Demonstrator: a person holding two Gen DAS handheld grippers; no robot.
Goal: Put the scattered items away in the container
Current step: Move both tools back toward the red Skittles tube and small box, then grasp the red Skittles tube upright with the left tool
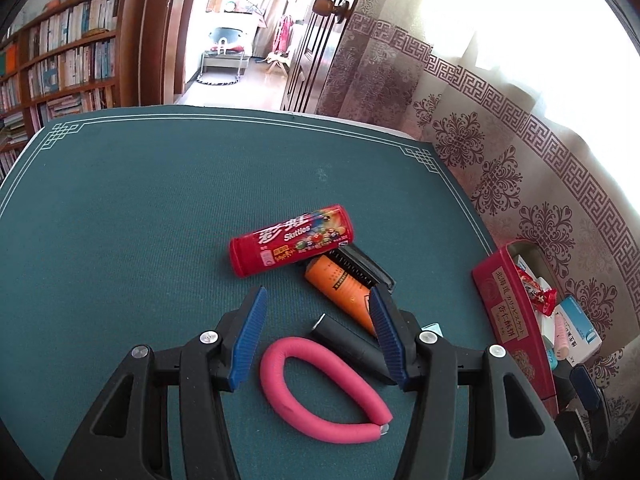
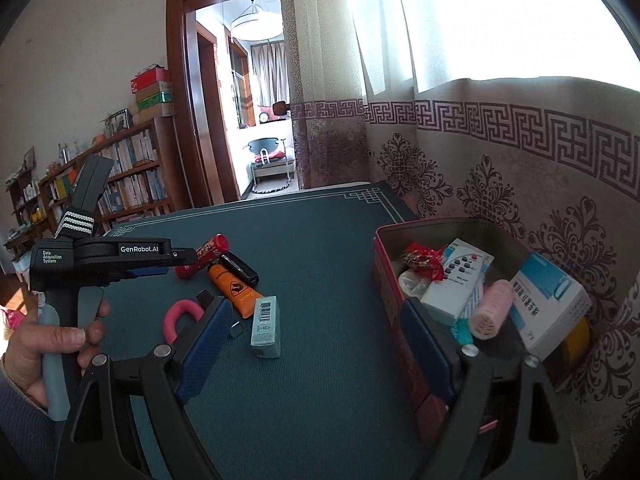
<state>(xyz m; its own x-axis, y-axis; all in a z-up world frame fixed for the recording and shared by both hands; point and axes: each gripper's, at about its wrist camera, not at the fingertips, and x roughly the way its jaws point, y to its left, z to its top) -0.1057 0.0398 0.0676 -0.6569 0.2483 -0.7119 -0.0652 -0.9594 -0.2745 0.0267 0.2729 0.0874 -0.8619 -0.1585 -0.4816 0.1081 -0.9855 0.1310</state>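
While the red tin box [image 2: 394, 258] sits at the table's edge by the patterned curtain [image 2: 520, 168], already holding a white remote [image 2: 458, 280], a pink roller [image 2: 492, 312], a blue-and-white carton [image 2: 556, 304] and a red sweet wrapper [image 2: 424, 258], several items lie loose on the green table mat [image 1: 120, 220] well to the tin's left; nearest the tin is a pale green barcoded box [image 2: 266, 326]; farther off lie an orange tube [image 1: 340, 292], a red Skittles tube [image 1: 292, 240], a black cylinder [image 1: 344, 338] and a bent pink foam stick [image 1: 316, 388].

The left gripper [image 1: 320, 336] hangs over that cluster, jaws apart and empty, the pink stick and black cylinder between its blue pads [image 1: 250, 336], probably lining up the next pick; the right gripper [image 2: 316, 352] is beside the tin, jaws wide and holding nothing, one finger against the tin's near wall.

A hand [image 2: 48, 344] grips the left tool's handle. The orange tube partly covers a black object behind it, hard to identify; a small dark piece by the right gripper's pad is unclear; the tin's deeper contents are hidden.
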